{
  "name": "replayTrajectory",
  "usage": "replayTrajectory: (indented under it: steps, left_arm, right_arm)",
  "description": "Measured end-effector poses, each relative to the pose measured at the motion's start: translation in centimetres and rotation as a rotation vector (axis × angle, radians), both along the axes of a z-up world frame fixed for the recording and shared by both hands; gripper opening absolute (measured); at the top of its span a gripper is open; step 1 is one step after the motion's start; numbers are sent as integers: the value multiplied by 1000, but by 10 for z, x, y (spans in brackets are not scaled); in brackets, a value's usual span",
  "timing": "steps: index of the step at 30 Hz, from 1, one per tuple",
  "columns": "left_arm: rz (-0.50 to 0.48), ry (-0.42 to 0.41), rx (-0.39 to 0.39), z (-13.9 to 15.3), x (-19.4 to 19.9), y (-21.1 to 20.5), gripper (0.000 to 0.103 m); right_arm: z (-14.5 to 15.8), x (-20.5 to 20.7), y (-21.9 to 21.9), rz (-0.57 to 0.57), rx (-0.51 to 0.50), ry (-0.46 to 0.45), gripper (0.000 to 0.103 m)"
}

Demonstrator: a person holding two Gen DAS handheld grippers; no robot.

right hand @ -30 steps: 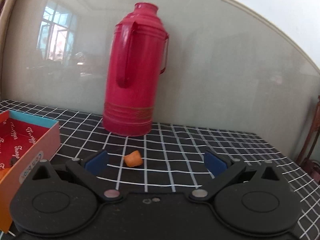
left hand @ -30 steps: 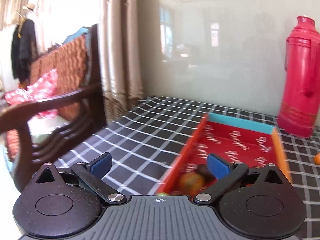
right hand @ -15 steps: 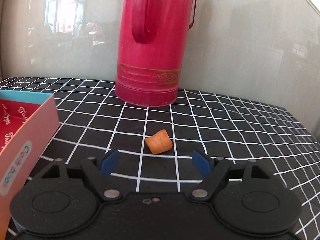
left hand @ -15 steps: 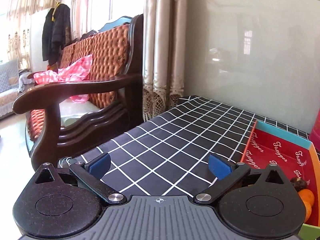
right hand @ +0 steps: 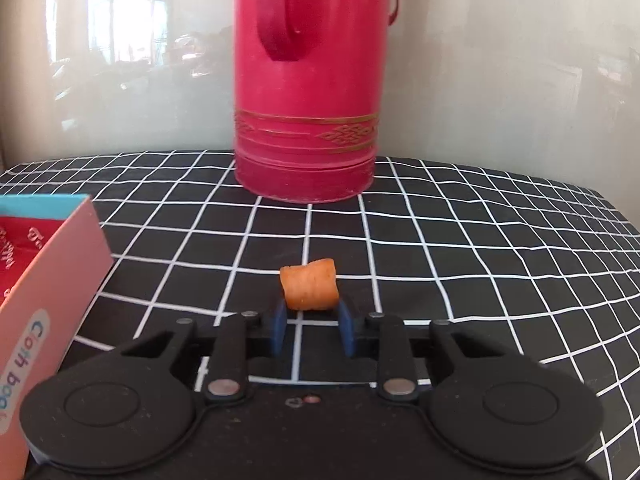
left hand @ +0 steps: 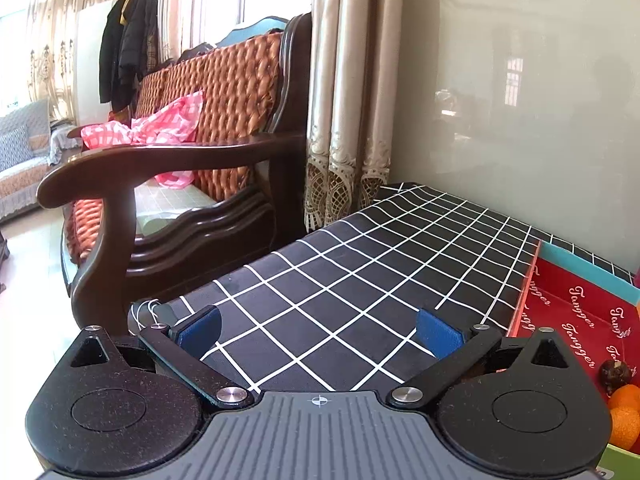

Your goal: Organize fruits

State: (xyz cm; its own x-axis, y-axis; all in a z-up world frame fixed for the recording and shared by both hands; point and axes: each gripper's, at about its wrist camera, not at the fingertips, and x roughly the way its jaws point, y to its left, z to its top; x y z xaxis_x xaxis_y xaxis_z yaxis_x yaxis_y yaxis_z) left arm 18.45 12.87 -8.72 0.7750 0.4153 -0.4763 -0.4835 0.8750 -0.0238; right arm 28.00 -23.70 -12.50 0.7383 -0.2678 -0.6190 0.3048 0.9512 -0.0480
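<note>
A small orange fruit piece (right hand: 308,287) lies on the black checked cloth in the right wrist view. My right gripper (right hand: 312,316) is closing on it; the blue pads (right hand: 279,326) press its lower sides at their tips. The open box (left hand: 568,312) with a red printed lining lies at the right edge of the left wrist view. It holds a dark round fruit (left hand: 614,372) and orange fruits (left hand: 626,398). My left gripper (left hand: 320,328) stands open over bare cloth to the left of the box, with nothing between its fingers.
A tall red thermos (right hand: 308,120) stands just behind the orange piece, against the glossy wall. The box's pink outer wall (right hand: 48,300) is close on the right gripper's left. A dark wooden armchair (left hand: 180,184) and curtains (left hand: 348,100) sit beyond the table's left edge.
My right gripper moved in and down toward the orange piece and its jaws went from wide open to closed on it. My left gripper swung left, away from the box.
</note>
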Motion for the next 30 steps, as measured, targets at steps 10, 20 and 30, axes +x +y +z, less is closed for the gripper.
replayTrajectory:
  steps: [10,20,30]
  left_arm:
    - [17,-1,3,0,-5,4,103]
    - [7,-20,-6,4,-8,6,103]
    - [-26,-10,-18,3,-5,-2,103]
  right_arm:
    - [31,-28,55,204,-30,-146,0]
    - [28,-38,13,139,72,-132,55]
    - [10,-10,8,85,93,-79,52]
